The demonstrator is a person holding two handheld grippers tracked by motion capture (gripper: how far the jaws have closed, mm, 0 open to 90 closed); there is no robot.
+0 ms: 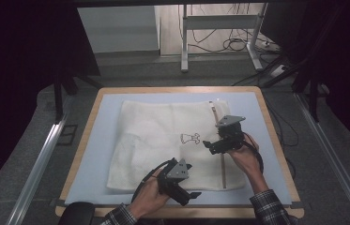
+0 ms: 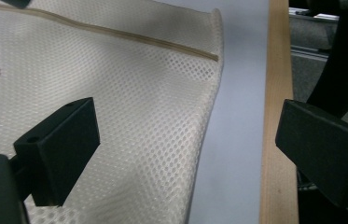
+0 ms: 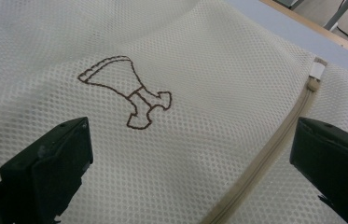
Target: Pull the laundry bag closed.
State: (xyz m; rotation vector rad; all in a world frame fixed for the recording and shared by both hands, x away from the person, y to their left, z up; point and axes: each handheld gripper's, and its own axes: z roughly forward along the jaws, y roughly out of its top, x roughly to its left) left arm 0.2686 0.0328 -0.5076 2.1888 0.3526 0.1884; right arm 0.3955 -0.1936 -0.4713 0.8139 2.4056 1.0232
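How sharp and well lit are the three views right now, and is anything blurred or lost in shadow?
High view: soft and dim, dark at both sides; mesh bag evenly lit, no glare. Left gripper view: mesh crisp mid-frame, the open left gripper close and slightly soft, dark background top right. Right gripper view: embroidered dress outline and zipper sharp, the open right gripper softer.

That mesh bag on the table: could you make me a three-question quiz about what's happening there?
1. True or false: the left tool is clamped on the mesh bag.
2. What runs between the right tool's jaws? A) the zipper B) a cable C) a ribbon
3. What colour is the embroidered outline on the bag?

Key: 1 false, both tools stand open; 2 A; 3 brown.
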